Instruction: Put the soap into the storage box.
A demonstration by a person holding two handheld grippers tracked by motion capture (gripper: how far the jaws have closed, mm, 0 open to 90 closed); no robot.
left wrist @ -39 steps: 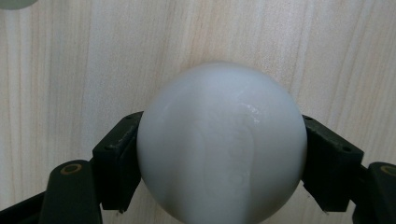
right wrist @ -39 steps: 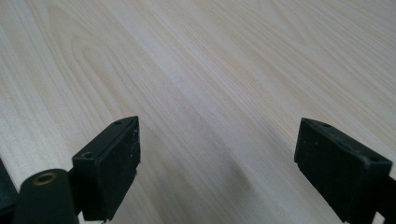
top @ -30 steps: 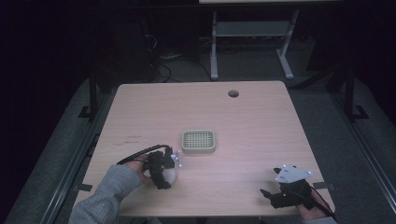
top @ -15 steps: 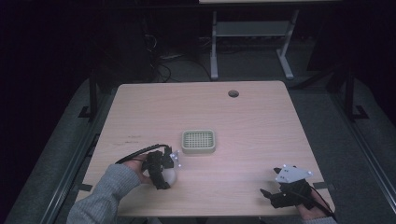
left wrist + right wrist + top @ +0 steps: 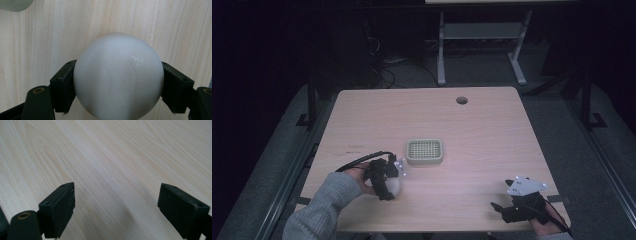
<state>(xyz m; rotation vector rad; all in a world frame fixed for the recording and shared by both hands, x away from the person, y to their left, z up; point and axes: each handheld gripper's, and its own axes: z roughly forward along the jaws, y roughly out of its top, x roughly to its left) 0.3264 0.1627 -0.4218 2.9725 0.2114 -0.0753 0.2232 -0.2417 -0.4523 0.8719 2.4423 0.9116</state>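
A white ball (image 5: 118, 77) sits between the two black jaws of my left gripper (image 5: 117, 85), which is shut on it just above the wooden table (image 5: 492, 135). From above, the same ball (image 5: 393, 187) and left gripper (image 5: 384, 181) show at the table's front left, near a small pale green basket (image 5: 424, 151). At the front right corner my right gripper (image 5: 504, 209) rests low over the wood. Its jaws stand wide apart with nothing between them, as the right gripper view (image 5: 116, 205) confirms.
A dark round cable hole (image 5: 461, 100) lies near the table's far edge. A corner of the basket (image 5: 15, 5) shows at the top left of the left gripper view. Behind the table stands a white metal frame (image 5: 477, 45) with cables on the dark floor.
The left gripper with the ball has shifted very slightly toward the person and left. The right gripper has stayed where it was.
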